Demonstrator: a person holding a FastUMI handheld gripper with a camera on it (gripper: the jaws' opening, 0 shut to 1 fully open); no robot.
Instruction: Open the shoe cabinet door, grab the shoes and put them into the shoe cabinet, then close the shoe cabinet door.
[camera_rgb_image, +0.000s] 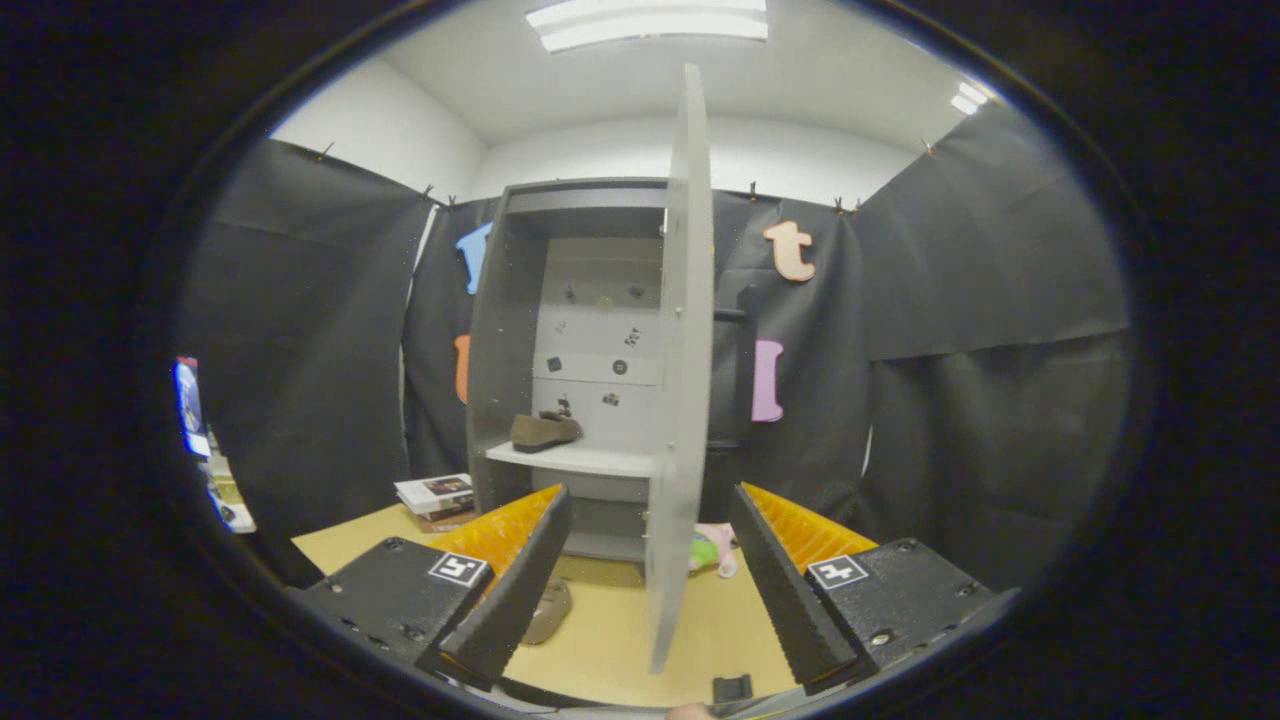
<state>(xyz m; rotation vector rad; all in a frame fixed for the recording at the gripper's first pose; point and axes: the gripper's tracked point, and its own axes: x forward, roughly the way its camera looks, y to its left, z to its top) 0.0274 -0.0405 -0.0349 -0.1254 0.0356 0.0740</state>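
- The gripper (650, 585) hangs with its two fingers spread wide and nothing pressed between them; each finger carries a small square marker tag on its body, a pattern and not readable writing.
- The open cabinet door (683, 380) stands edge-on between the fingers, its lower corner reaching down into the gap, apart from both of them as far as the view tells.
- One shoe (548, 610) lies on the tabletop (610, 640) just beside the inner edge of the left finger, partly hidden behind it, near the front of the cabinet's base.
- A small dark clip-like piece (731, 688) sits at the near edge of the tabletop, between the fingers.
- Beyond the fingers stands the shoe cabinet (520, 330), grey, at the far side of the tabletop, its inside open to view to the left of the door.
- A second shoe (544, 431) rests on the cabinet's shelf (580, 459), toward the shelf's left end, well beyond the left finger.
- Small dark fittings dot the cabinet's back panel; whether any bears writing is too small to tell.
- A soft toy (715, 553) in pink and green lies on the tabletop behind the door's lower part, just ahead of the right finger.
- A stack of books (437, 499) sits near the tabletop's far left corner, beside the cabinet; their cover print is too small to read.
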